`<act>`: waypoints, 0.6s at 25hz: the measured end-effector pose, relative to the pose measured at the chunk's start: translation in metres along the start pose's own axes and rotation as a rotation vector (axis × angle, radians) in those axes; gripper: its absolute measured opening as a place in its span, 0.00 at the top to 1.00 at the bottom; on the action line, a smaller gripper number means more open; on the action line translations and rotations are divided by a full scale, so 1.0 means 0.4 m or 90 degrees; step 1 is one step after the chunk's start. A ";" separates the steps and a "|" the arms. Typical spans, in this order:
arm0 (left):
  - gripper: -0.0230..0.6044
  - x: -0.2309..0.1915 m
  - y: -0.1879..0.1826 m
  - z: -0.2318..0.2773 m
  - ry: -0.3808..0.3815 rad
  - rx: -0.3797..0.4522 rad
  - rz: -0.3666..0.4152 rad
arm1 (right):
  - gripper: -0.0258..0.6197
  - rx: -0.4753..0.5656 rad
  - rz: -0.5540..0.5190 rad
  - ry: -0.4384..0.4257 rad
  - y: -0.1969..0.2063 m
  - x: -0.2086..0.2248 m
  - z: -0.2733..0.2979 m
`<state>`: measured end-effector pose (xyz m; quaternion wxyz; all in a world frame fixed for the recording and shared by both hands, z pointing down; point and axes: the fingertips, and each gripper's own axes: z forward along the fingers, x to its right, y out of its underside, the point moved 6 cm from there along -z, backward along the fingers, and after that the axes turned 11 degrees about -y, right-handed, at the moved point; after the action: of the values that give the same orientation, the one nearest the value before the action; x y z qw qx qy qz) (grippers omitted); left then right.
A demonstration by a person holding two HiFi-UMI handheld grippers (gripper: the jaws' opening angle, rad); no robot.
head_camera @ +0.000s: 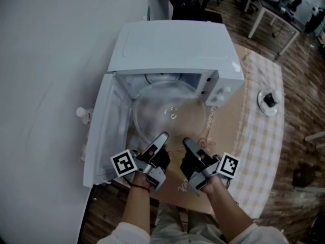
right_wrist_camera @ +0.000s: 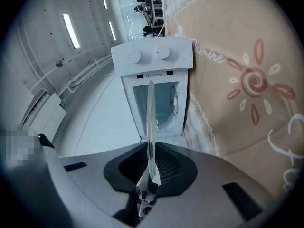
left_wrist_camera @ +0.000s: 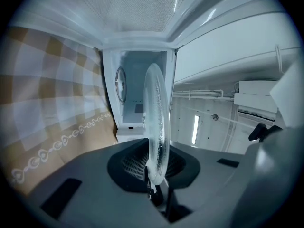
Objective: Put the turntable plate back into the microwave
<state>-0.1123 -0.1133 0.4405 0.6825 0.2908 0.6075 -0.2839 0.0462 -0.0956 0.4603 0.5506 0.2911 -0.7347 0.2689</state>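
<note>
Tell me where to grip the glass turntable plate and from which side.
Grip the turntable plate by its thin near rim, from the front, opposite the microwave. It is a wide flat disc with its far edge at the opening; the left hand-held gripper and right hand-held gripper are shut on that rim.

My forearms reach forward, close together. My left gripper (head_camera: 162, 137) and right gripper (head_camera: 186, 142) sit side by side, jaws clamped on the turntable plate (head_camera: 152, 108) rim.
</note>
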 end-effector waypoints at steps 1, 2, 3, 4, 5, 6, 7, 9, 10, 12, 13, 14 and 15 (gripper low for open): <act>0.90 -0.003 -0.008 0.008 0.001 -0.001 0.004 | 0.87 0.001 -0.003 -0.006 -0.007 0.006 0.007; 0.90 -0.005 -0.016 0.015 0.004 -0.001 0.008 | 0.87 0.001 -0.007 -0.012 -0.013 0.011 0.016; 0.90 -0.007 -0.025 0.023 0.006 0.000 0.012 | 0.87 0.000 -0.010 -0.017 -0.020 0.016 0.024; 0.90 -0.011 -0.032 0.030 0.008 0.002 0.014 | 0.87 0.001 -0.013 -0.020 -0.027 0.021 0.033; 0.89 -0.016 -0.039 0.038 0.009 0.005 0.015 | 0.87 0.002 -0.017 -0.023 -0.034 0.027 0.041; 0.89 -0.024 -0.045 0.046 0.009 0.008 0.013 | 0.86 0.002 -0.022 -0.023 -0.042 0.032 0.048; 0.89 -0.031 -0.051 0.055 0.009 0.010 0.011 | 0.86 0.002 -0.029 -0.023 -0.052 0.038 0.055; 0.89 -0.045 -0.063 0.071 0.009 0.013 0.007 | 0.86 -0.003 -0.045 -0.022 -0.069 0.048 0.070; 0.89 -0.051 -0.070 0.076 0.010 0.015 0.005 | 0.86 -0.008 -0.052 -0.021 -0.075 0.052 0.079; 0.89 -0.061 -0.089 0.083 0.012 0.023 0.003 | 0.86 -0.013 -0.058 -0.020 -0.084 0.061 0.100; 0.89 -0.065 -0.100 0.088 0.013 0.027 0.004 | 0.86 -0.013 -0.061 -0.018 -0.089 0.067 0.110; 0.89 -0.069 -0.111 0.094 0.013 0.030 0.006 | 0.86 -0.012 -0.063 -0.016 -0.095 0.073 0.121; 0.89 -0.074 -0.123 0.101 0.013 0.033 0.008 | 0.86 -0.011 -0.067 -0.015 -0.101 0.079 0.132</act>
<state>-0.1247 -0.1752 0.4710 0.6701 0.3153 0.6051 -0.2921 0.0340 -0.1654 0.4806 0.5576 0.3278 -0.7272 0.2298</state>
